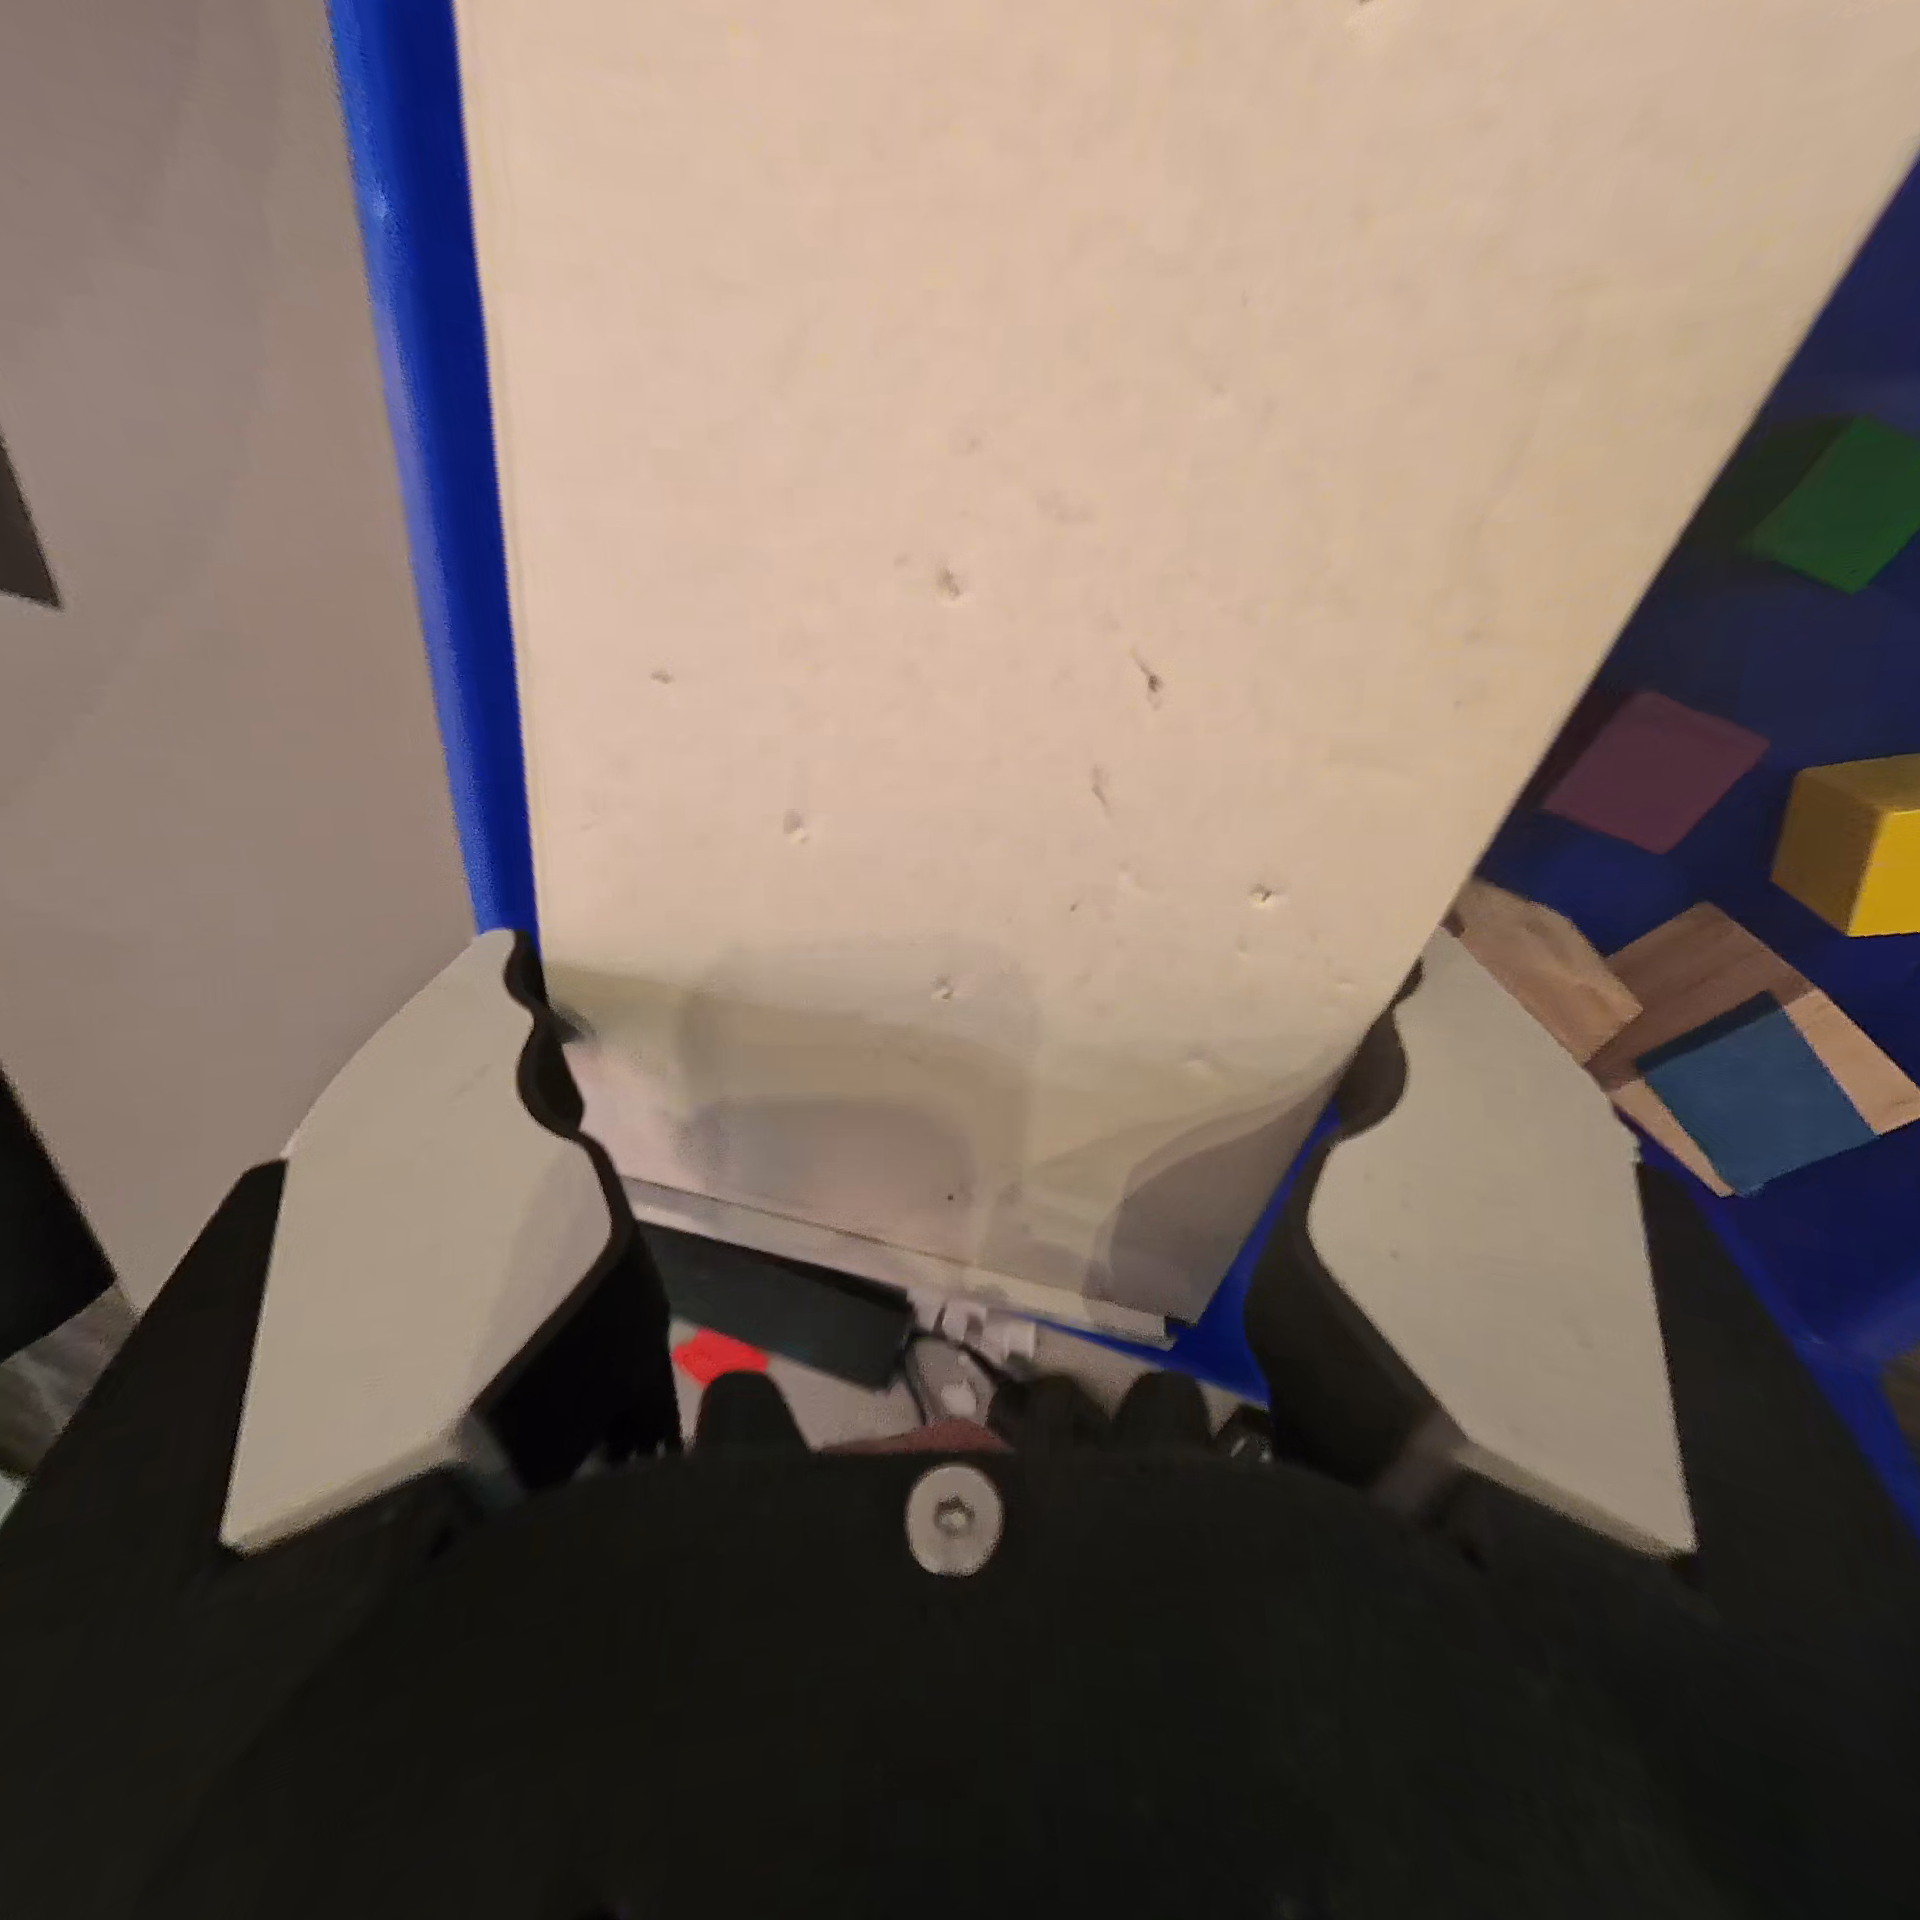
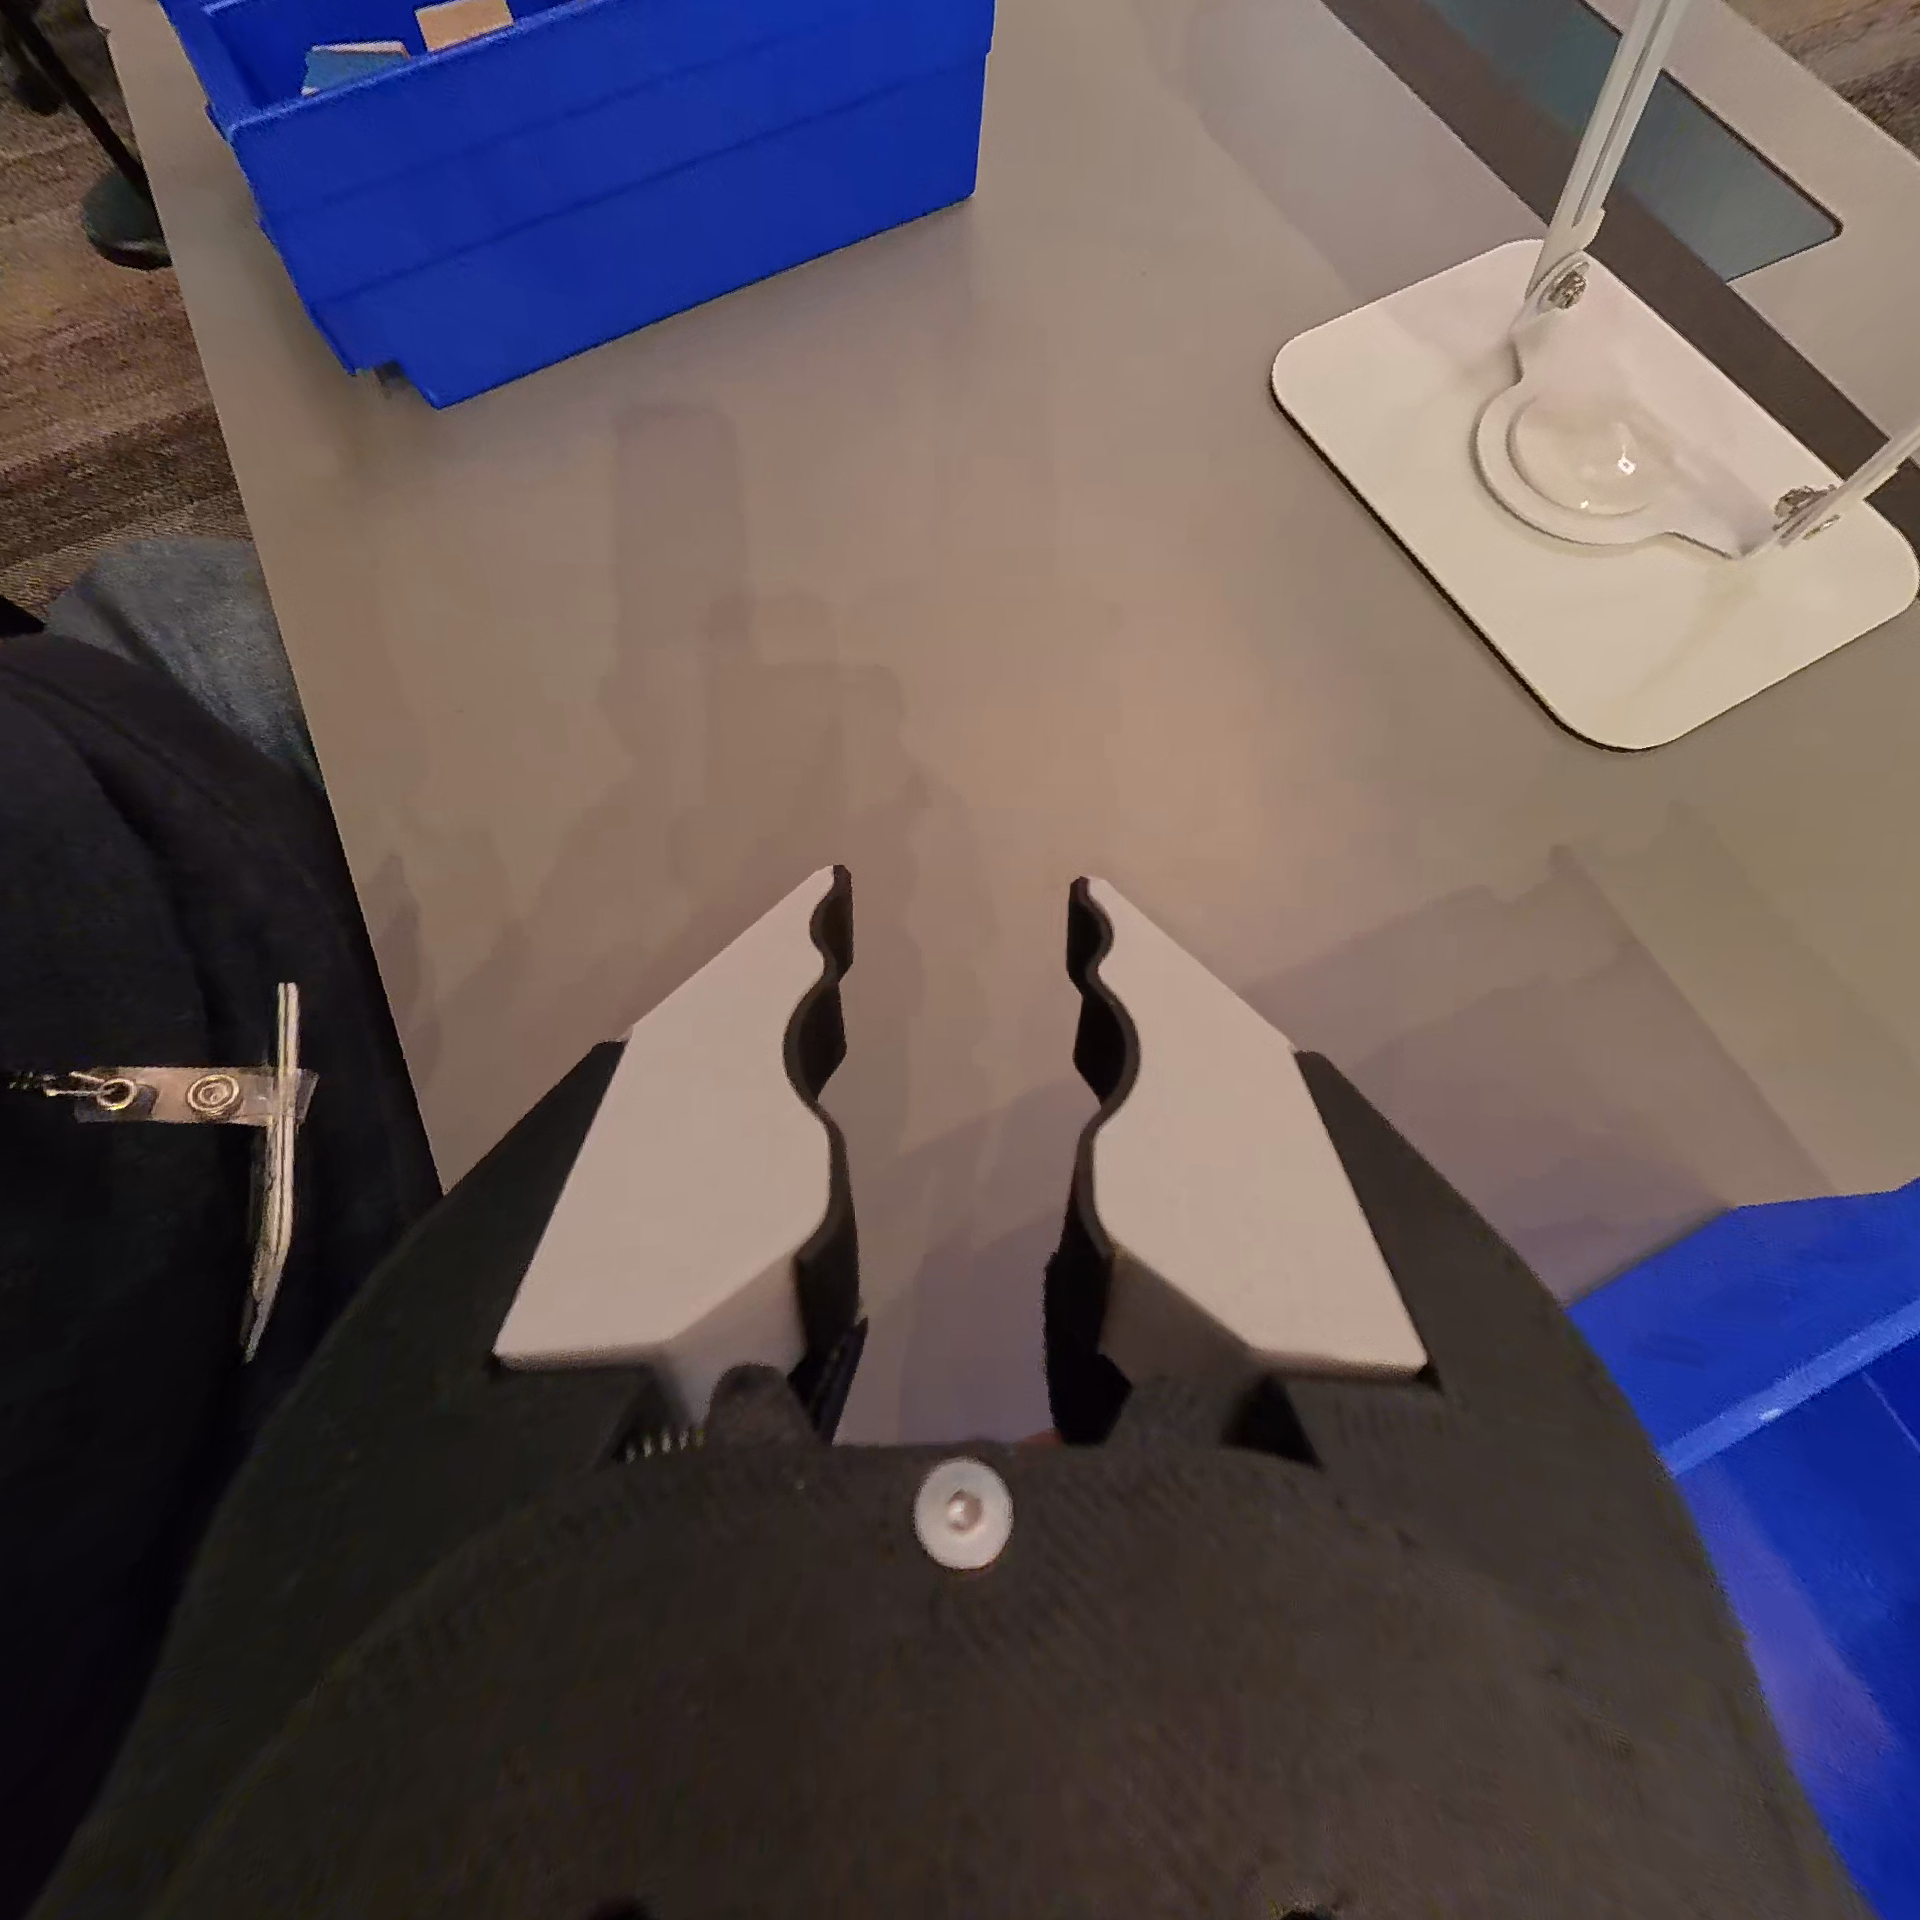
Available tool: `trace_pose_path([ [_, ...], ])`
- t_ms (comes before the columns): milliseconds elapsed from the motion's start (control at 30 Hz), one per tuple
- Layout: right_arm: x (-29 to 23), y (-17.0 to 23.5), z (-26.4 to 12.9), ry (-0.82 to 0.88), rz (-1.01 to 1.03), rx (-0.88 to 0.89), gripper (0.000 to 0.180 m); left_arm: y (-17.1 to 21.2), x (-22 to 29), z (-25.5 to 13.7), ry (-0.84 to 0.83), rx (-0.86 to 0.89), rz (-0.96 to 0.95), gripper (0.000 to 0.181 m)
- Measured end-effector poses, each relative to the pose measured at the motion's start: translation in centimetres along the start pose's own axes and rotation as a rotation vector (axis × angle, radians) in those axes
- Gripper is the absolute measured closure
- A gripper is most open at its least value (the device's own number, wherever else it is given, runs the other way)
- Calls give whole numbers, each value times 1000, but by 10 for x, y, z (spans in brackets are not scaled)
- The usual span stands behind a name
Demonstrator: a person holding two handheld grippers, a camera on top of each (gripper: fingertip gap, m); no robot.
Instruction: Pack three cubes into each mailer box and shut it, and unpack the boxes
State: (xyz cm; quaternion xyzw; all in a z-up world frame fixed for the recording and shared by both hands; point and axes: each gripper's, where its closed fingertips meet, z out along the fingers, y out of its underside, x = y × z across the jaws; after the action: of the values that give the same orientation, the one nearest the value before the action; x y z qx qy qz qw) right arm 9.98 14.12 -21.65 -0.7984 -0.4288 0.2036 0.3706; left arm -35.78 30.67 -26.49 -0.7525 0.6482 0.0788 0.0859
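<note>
Left claw (image 1: 961, 1049) clamped across white mailer box (image 1: 987, 520); right claw (image 2: 961, 904) parted, holding nothing over grey table (image 2: 1039, 644)
Loose cubes (image 1: 1860, 857) beside it in blue bin (image 1: 1662, 644), packing seemingly far from done

Flat grey table (image 2: 1039, 623): blue plastic bin (image 2: 623, 208) far left; white flat-based stand (image 2: 1558, 623) right; second blue bin (image 2: 1766, 1455) near right.
</note>
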Motion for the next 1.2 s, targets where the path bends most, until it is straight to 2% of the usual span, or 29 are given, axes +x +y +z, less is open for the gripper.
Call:
trace_pose_path([
  [533, -12, 6, 9, 17, -77, -51, 137, -7, -9, -51, -169, 11, -29, 39],
  [767, -15, -11, 1, 68, -139, 20, 139, -33, -19, -93, -252, 166, -85, 40],
  [967, -15, -21, -2, 124, -190, 44, 134, -84, -11, -133, -241, 268, -95, 40],
  [1100, -16, -27, -5, 191, -245, 57, 122, -146, 12, -141, -160, 368, -55, 39],
  [1200, -16, -33, -9, 262, -299, 71, 103, -190, 33, -130, -94, 366, -17, 39],
])
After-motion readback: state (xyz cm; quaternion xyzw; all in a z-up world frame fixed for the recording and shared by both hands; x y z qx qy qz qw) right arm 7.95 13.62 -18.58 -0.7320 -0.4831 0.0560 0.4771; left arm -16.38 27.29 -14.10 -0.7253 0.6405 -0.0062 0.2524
